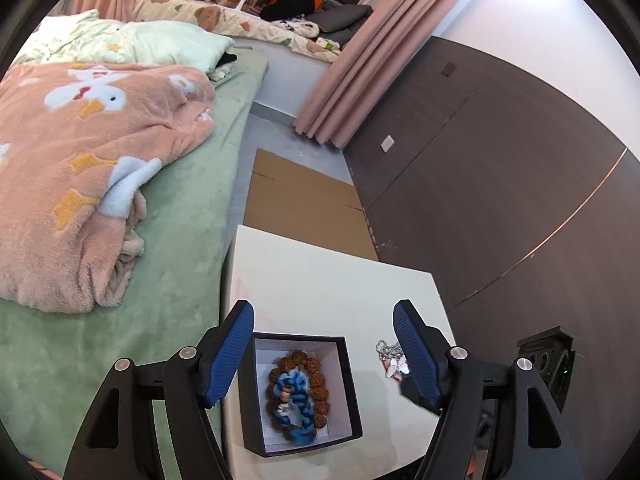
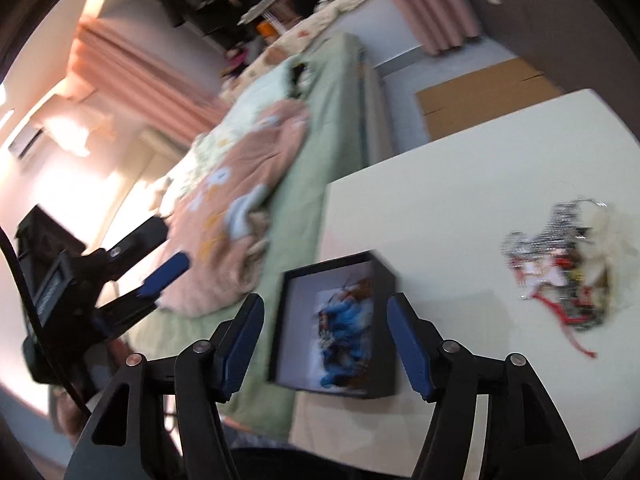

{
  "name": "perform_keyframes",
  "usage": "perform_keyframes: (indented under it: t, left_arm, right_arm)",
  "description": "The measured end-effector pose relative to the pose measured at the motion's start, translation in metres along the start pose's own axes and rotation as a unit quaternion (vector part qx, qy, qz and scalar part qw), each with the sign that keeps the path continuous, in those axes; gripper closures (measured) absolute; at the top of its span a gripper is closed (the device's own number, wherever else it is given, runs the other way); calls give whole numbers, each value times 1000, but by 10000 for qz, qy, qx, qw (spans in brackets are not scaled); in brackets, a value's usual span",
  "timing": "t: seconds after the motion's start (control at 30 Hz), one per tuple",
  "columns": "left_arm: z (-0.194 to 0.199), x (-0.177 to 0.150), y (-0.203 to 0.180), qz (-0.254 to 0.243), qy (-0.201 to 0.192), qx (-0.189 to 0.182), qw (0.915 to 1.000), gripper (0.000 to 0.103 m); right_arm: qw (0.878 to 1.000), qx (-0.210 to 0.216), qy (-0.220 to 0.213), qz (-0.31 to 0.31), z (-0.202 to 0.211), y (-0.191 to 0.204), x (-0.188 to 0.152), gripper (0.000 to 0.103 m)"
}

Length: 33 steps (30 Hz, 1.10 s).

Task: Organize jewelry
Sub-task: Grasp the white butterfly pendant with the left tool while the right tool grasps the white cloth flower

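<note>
Two wrist views over a white worktop set beside a bed. A black box, open at the top and white inside, stands on the worktop near the edge that faces the bed; it serves here as the landmark. Inside the box lies a brown beaded bracelet curled around a blue braided piece. The left gripper hangs above the box with its jaws spread wide and nothing between the blue pads; one pad sits over the bed-side wall of the box, the other over the worktop on the opposite side. The right gripper, seen in a blurred view, is likewise spread and empty, its pads flanking the box from above. On the side of the box away from the bed, apart from it, a loose heap of jewelry rests on the worktop: silver chain, red cord and pale pieces, too blurred to sort further. Beyond the far end of the worktop a sheet of cardboard lies on the floor.
</note>
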<state>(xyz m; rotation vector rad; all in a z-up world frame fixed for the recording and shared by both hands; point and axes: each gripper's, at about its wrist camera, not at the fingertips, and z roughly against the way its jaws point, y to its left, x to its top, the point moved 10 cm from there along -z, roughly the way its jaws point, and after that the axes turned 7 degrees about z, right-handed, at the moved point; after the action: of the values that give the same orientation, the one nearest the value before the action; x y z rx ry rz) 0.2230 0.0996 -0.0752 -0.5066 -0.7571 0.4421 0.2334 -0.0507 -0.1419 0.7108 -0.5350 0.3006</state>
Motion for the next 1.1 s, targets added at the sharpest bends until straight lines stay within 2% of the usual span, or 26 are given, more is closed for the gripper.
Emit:
perform_keyframes:
  t: [0.33, 0.63, 0.9, 1.0, 1.1]
  left_arm:
    - [-18, -19, -39, -488, 133, -98, 9987, 30]
    - [-53, -46, -78, -740, 470, -233, 9959, 30]
    - [-92, -82, -107, -1175, 872, -160, 9891, 30]
    - [-113, -99, -109, -1273, 1084, -49, 9859, 36]
    - [-129, -113, -112, -1382, 1242, 60, 9826, 39]
  right_arm:
    - [9957, -792, -470, -53, 75, -48, 9, 38]
    - [9897, -1092, -695, -609, 130, -104, 15, 37]
    - [9849, -1272, -673, -962, 143, -141, 8, 33]
    - [9832, -1333, -624, -1081, 143, -155, 4, 33]
    - [9809, -1396, -569, -1226, 142, -169, -1, 33]
